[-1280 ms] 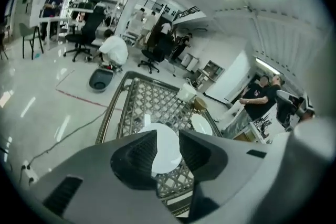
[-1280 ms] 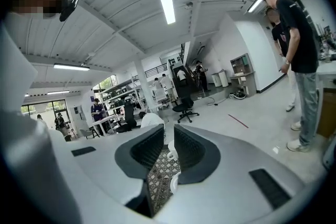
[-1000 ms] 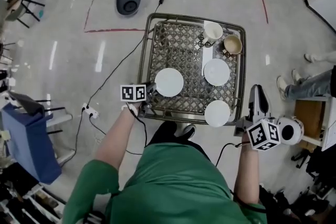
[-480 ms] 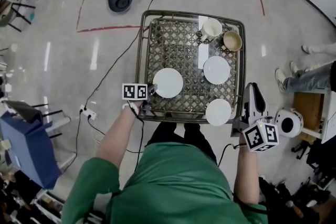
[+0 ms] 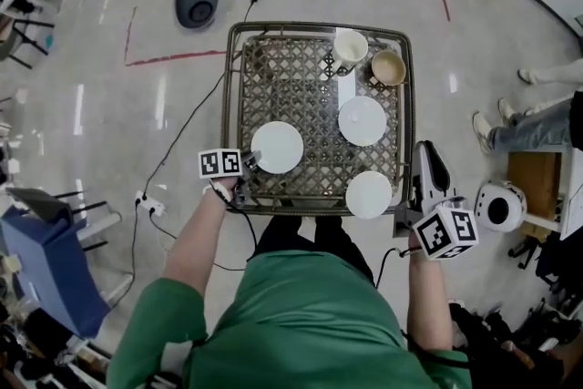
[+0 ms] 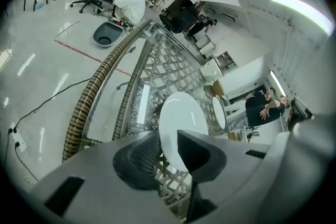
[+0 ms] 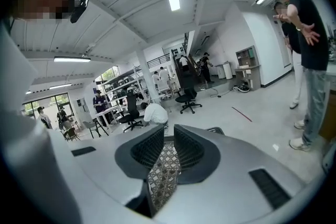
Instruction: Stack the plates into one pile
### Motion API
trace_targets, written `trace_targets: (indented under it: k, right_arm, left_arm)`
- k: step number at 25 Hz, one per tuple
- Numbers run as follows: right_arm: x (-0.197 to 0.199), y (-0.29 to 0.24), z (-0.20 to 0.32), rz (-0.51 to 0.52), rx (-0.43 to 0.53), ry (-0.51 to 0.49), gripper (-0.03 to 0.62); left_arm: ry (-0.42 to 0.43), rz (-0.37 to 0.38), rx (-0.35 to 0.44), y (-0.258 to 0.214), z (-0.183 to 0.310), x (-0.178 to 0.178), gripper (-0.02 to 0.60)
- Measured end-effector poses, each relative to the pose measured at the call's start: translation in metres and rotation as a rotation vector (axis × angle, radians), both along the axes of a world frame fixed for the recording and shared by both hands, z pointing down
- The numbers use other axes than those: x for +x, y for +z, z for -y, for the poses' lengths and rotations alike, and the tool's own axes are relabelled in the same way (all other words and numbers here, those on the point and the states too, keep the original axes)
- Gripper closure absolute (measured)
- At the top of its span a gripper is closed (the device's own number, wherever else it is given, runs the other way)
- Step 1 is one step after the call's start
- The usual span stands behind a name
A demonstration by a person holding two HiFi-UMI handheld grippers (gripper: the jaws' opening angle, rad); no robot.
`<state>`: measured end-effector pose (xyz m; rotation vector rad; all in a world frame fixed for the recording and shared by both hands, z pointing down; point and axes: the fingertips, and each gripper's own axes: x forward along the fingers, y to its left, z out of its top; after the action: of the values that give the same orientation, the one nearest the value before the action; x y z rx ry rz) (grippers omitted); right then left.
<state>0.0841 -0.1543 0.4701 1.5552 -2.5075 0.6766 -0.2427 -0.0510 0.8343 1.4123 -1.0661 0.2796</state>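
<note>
Between closing jaws of left gripper: near rim of round white plate, grasp step; next likely needs firm pinch, then lift; right gripper narrowly apart, empty.

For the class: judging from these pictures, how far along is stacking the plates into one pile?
Done: nothing; three round white plates lie apart on the lattice table, at left, rear right and front right. In hand: the left gripper is closing its jaws around the left plate's rim. The right gripper hangs open. Left: all stacking.

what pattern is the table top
The table top is a brown diamond lattice, clearest in the head view.
</note>
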Motion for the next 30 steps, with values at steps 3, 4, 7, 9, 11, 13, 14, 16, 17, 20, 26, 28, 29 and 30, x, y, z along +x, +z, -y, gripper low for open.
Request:
trace_targets:
  k: [3,4,7,9,11,13,14,16,17,20,26,28,29,30]
  right_arm:
    - [0.005,0.004,-0.005,-0.002,-0.012,0.0,0.519]
    - [0.007,0.005,-0.006,-0.004,-0.014,0.002,0.519]
    - [0.019,0.006,-0.006,-0.003,-0.018,0.027,0.519]
    - [0.025,0.005,-0.005,0.002,-0.015,0.042,0.519]
    - [0.028,0.004,-0.004,-0.003,-0.008,0.044,0.522]
    - [0.028,0.003,-0.005,-0.021,0.0,0.038,0.522]
    - [0.027,0.003,-0.005,-0.028,0.004,0.033,0.522]
    - [0.026,0.0,-0.006,-0.03,0.012,0.025,0.522]
    - [0.026,-0.001,-0.006,-0.025,0.016,0.023,0.522]
    - [0.029,-0.003,-0.006,-0.008,0.016,0.028,0.523]
    - [0.033,-0.005,-0.006,0.012,0.015,0.032,0.525]
    - [0.038,-0.007,-0.006,0.012,0.018,0.034,0.525]
    - [0.04,-0.008,-0.005,0.014,0.019,0.036,0.525]
    - [0.043,-0.008,-0.004,0.016,0.02,0.038,0.525]
  left_arm:
    - [-0.011,0.012,-0.01,0.003,-0.002,-0.005,0.51]
    - [-0.013,0.02,-0.01,0.003,-0.002,-0.006,0.517]
    - [-0.034,0.025,0.005,0.0,0.0,-0.007,0.522]
    - [-0.062,0.011,0.015,-0.003,0.002,-0.006,0.526]
    - [-0.082,-0.007,0.024,-0.006,0.002,-0.004,0.531]
    - [-0.093,-0.026,0.037,-0.012,0.003,-0.001,0.535]
    - [-0.095,-0.034,0.045,-0.015,0.003,0.0,0.537]
    - [-0.097,-0.048,0.063,-0.022,0.006,0.003,0.54]
    - [-0.098,-0.056,0.073,-0.026,0.008,0.005,0.543]
    - [-0.092,-0.081,0.102,-0.041,0.016,0.015,0.548]
    - [-0.076,-0.119,0.168,-0.071,0.029,0.031,0.551]
    - [-0.086,-0.137,0.203,-0.083,0.036,0.037,0.551]
    - [-0.09,-0.141,0.215,-0.088,0.039,0.04,0.551]
    - [-0.092,-0.142,0.224,-0.091,0.041,0.042,0.551]
